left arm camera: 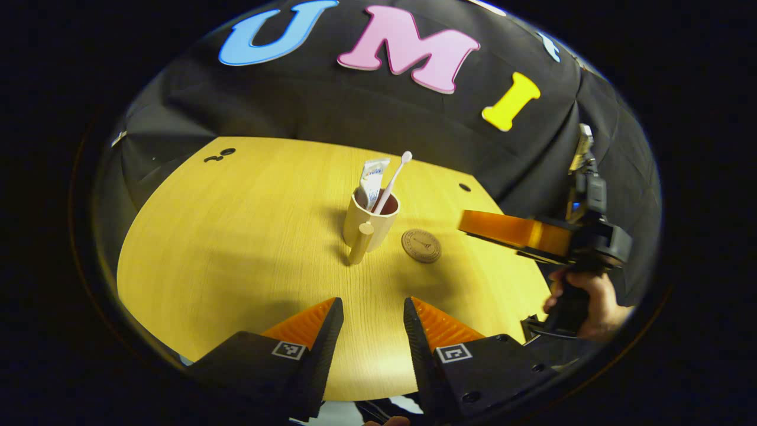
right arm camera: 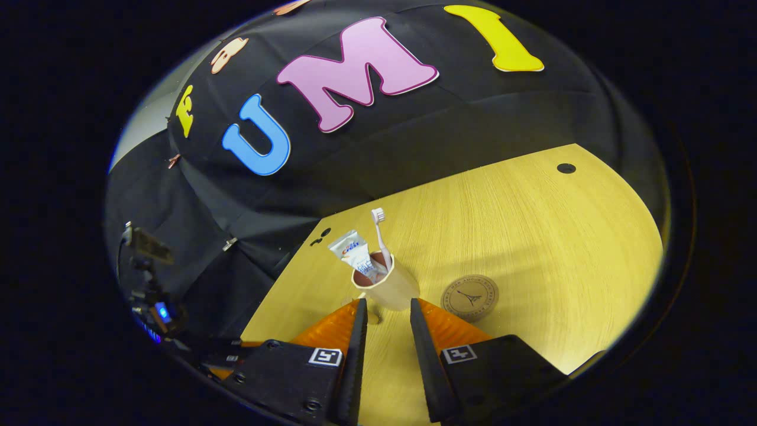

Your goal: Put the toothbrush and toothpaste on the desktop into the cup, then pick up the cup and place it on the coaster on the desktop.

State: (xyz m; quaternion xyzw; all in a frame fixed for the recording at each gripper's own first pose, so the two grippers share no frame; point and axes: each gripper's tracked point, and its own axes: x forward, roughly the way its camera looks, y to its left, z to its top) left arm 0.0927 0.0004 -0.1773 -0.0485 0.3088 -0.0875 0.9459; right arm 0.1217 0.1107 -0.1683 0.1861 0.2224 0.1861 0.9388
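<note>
On the wooden desktop [left arm camera: 236, 236], the cup [left arm camera: 368, 228] is standing beside the coaster [left arm camera: 421, 245], holding the toothbrush [left arm camera: 395, 177] and toothpaste [left arm camera: 372, 180]. Both the left gripper [left arm camera: 374, 316] and right gripper [right arm camera: 387, 313] are gaping, released, grasping nothing; the cup's base is hiding behind the right gripper's fingers.

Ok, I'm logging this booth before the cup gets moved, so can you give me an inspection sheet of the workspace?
Surface: wooden desktop, round holes near its far edge.
Job's things: toothbrush and toothpaste stand in the cup, head and tube end above the rim. Cup stands on the desktop beside the coaster, not on it.
Clutter: nothing seen.
Grippers: left gripper open, back from the cup. Right gripper open, jaws either side of the cup's base, not pressing on it; a hand holds it.
Cables: nothing clearly seen.
Surroundings: black cloth wall.
</note>
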